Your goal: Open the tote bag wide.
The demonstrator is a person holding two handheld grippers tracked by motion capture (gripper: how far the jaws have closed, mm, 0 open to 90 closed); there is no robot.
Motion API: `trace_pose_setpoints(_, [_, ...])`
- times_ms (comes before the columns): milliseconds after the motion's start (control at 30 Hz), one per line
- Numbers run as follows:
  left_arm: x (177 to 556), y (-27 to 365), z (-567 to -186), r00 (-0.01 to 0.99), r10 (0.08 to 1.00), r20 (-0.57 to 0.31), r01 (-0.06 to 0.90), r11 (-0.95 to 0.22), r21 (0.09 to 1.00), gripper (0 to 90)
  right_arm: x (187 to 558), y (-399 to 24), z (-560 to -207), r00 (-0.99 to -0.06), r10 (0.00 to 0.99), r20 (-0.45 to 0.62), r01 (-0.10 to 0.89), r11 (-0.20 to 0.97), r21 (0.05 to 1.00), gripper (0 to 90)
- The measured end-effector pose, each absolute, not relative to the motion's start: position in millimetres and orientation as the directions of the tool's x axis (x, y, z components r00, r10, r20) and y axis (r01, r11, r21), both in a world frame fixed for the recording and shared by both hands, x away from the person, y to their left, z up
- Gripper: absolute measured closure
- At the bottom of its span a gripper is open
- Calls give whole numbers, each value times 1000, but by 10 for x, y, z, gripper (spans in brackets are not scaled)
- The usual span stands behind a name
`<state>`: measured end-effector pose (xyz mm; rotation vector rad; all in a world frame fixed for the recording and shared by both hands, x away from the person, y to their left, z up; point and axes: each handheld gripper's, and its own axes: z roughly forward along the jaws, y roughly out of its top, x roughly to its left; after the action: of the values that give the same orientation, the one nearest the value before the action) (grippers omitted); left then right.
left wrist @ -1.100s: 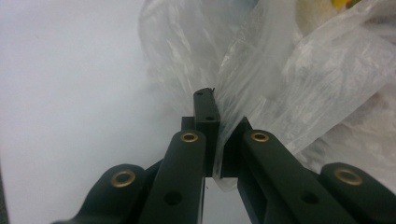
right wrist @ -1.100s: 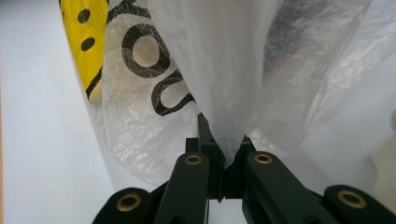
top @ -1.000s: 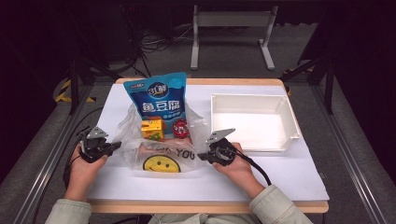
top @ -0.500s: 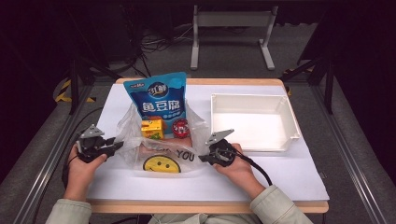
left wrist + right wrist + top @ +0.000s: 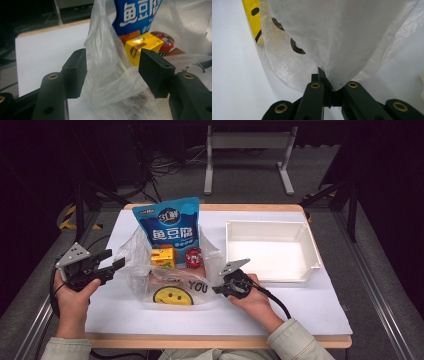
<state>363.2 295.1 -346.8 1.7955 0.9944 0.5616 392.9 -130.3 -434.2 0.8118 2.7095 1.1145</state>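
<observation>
One clear plastic bag lies just left of the one white tray, holding one blue pouch, one yellow carton and one red cup. Right gripper clamps its right edge; left gripper has just been opening, the bag's film loose between its jaws.

A wooden table carries a white sheet. On the sheet lie a plastic bag and a white tray.

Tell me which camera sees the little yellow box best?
The left gripper view: the small yellow cardboard box looks big and close behind the clear plastic bag. The high view shows it tiny inside the bag; the right gripper view shows bag plastic.
</observation>
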Motion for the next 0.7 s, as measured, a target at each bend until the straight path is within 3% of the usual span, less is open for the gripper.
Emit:
trace_pose_setpoints(233, [3805,2798,-3431,532,847,7,373,-242,896,369,3925,-1303,-4337,-851,514,103,437,587,681,895])
trace_pose_setpoints(400, [3992,2774,-3548,494,870,-3,400,-224,889,423,3925,-1304,-4339,-852,514,103,437,587,682,895])
trace_pose_setpoints(500, [4066,2786,-3619,481,877,-10,416,-219,882,527,3925,-1307,-4339,-851,514,105,438,586,682,895])
trace_pose_setpoints(567, [4077,2797,-3671,483,875,-18,426,-217,878,730,3925,-1308,-4341,-853,512,106,437,587,682,895])
trace_pose_setpoints(633, [4086,2811,-3699,488,873,-24,436,-220,873,858,3924,-1309,-4342,-853,511,102,434,588,683,894])
trace_pose_setpoints(700, [4099,2823,-3745,494,869,-28,453,-229,862,894,3921,-1308,-4340,-852,513,105,437,587,681,894])
